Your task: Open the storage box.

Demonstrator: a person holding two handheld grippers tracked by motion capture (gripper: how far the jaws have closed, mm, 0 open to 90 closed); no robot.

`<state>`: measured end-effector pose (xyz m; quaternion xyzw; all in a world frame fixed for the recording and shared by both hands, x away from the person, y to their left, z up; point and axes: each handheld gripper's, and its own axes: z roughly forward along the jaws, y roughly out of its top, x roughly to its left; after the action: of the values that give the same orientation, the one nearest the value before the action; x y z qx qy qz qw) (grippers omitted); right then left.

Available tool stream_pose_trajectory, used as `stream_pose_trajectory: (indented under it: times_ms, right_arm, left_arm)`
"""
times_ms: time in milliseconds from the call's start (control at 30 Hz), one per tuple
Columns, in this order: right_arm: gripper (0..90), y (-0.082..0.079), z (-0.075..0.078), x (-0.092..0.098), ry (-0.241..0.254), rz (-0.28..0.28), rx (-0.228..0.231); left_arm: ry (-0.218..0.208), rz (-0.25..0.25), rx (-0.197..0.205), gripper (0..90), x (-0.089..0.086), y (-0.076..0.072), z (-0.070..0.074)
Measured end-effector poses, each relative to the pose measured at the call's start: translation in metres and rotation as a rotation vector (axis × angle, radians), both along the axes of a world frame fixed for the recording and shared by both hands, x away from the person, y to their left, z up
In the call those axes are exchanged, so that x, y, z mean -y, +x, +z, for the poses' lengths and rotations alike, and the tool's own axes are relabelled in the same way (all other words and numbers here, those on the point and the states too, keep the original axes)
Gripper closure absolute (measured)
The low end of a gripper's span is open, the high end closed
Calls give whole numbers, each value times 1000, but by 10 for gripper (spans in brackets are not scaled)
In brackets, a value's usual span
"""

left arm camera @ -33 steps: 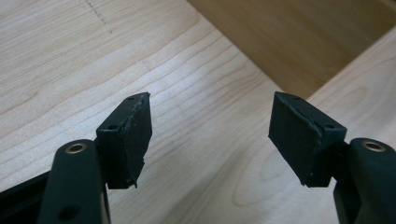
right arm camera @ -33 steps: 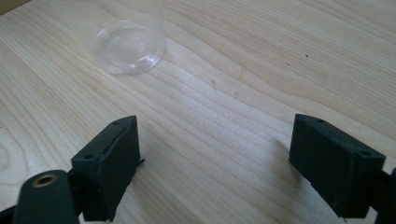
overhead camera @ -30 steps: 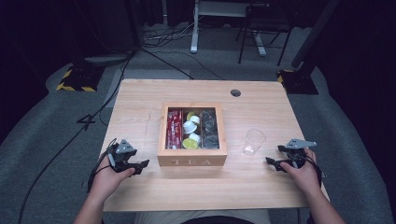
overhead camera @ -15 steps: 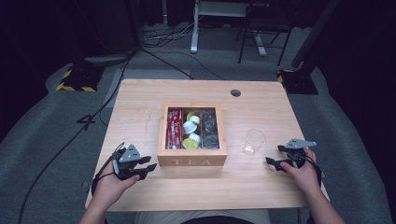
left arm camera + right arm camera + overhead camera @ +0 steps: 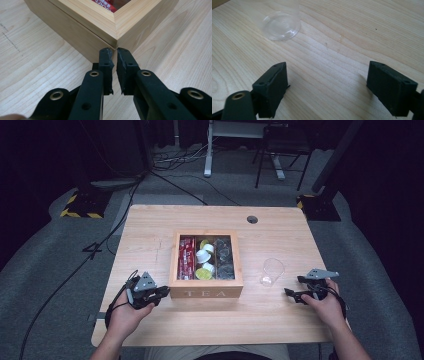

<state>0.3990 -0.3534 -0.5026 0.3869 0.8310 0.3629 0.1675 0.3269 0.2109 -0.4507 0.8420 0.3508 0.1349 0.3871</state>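
Note:
A wooden box marked TEA (image 5: 206,293) stands open in the middle of the table, with red packets (image 5: 186,257), white and yellow capsules (image 5: 204,257) and dark packets (image 5: 224,256) inside. My left gripper (image 5: 161,292) lies by the box's front left corner. In the left gripper view its jaws (image 5: 115,53) have just been closing and stand shut with nothing between them, their tips right at that corner (image 5: 115,30). My right gripper (image 5: 292,293) rests open on the table at the right (image 5: 327,85), empty. A clear plastic cup (image 5: 272,272) (image 5: 280,25) stands just beyond it.
The light wooden table (image 5: 150,235) has a round cable hole (image 5: 252,219) at the back. Dark floor with cables and chair legs lies beyond the far edge. Bare wood surrounds the box on all sides.
The left gripper has moved right toward the box's front left corner and its jaws have closed. The right gripper has kept still.

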Motion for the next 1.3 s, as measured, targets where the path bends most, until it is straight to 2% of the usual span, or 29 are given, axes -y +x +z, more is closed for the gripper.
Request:
stream_pose_trajectory:
  times_ms: [100,233,333,500,633,700,767,933,1100,1300]
  right_arm:
    - [263,-1,3,-1,-10,1,-14]
    - [270,-3,7,-2,21,22,-29]
    - [278,-6,13,-3,29,27,-11]
    - [288,-11,23,-3,53,37,13]
    - [289,-20,41,-9,74,67,48]
    - [290,-24,53,-13,98,81,67]
    - [297,-28,61,-19,123,99,65]
    - [298,-37,79,-41,150,182,87]
    - [298,-39,93,-57,169,242,96]
    - [297,-32,99,-74,147,285,103]
  left_arm:
    - [-7,4,-8,817,0,0,0]
    - [-8,2,4,798,1,0,0]
    - [-13,1,17,800,1,0,1]
    - [2,-6,36,778,1,1,1]
    - [-12,-11,37,778,1,2,2]
    - [-22,-10,31,777,2,2,3]
    - [-23,-13,33,775,1,3,4]
    - [-32,-14,35,772,1,3,5]
    - [-80,-11,36,772,-2,3,9]
    - [-85,-13,58,777,-2,4,14]
